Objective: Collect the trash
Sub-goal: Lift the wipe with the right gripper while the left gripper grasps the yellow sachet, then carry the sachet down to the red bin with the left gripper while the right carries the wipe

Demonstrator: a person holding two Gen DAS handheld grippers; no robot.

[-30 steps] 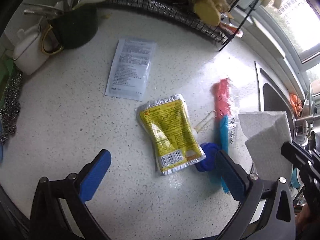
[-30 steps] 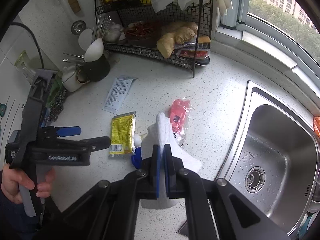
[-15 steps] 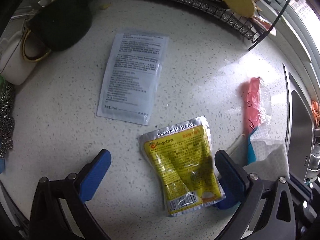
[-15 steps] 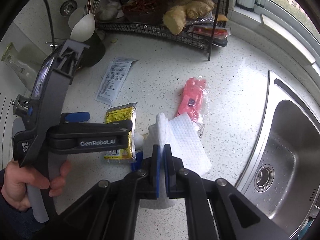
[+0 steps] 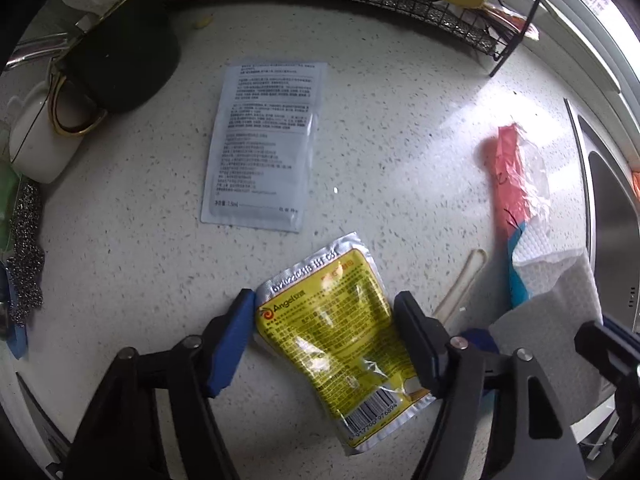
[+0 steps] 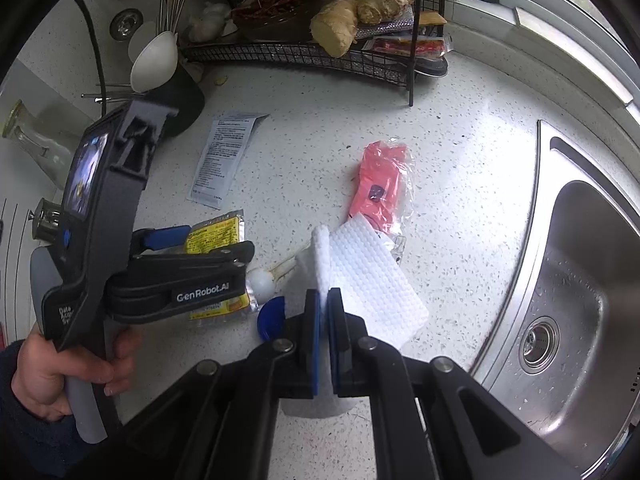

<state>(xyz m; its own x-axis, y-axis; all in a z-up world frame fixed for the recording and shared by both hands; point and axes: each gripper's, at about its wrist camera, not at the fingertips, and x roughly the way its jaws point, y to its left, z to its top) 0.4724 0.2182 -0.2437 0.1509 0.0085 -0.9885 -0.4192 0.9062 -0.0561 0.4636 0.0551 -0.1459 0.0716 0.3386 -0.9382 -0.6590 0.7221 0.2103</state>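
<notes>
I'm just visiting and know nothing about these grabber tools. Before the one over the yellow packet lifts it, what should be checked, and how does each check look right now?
1. Yellow packet sits between the left gripper fingers: ok; the jaws have just been closing around it.
2. Pads pressing on the packet: cannot tell; the blue pad touches one edge, the other side looks barely met.
3. Packet lies flat, so its edges may slip: not ok yet; it probably needs a tighter squeeze.
4. Right gripper holds its white paper towel: ok, jaws shut on it.
5. Rubber band and blue cap are outside the jaws: ok.
</notes>
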